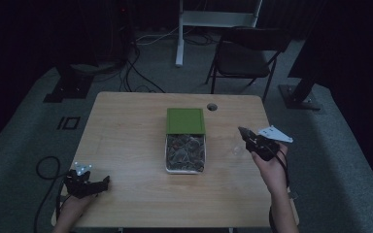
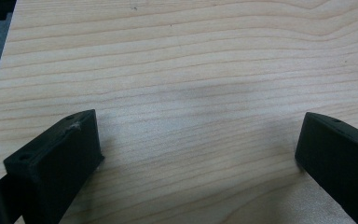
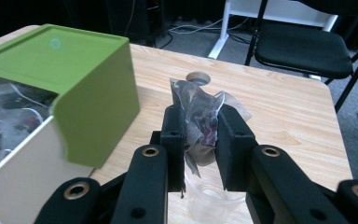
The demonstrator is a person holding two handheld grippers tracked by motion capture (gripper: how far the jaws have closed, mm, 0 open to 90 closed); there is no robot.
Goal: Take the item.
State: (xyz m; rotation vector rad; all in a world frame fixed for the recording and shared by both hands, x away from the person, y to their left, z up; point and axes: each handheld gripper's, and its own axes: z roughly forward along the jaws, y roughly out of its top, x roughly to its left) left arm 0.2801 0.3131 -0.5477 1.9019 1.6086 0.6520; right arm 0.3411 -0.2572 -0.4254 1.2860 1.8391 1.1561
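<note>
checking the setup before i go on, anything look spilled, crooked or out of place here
Nothing stands out. The box sits square on the table with its green lid slid back, sachets inside. The right claw is shut on one sachet above a clear cup. Nothing is spilled.

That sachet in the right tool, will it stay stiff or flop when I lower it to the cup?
Probably floppy: the sachet looks crumpled and bent between the pads of the right tool. Likely light, a thin see-through pouch. The clear cup below looks thin too, so a nudge might tip it.
</note>
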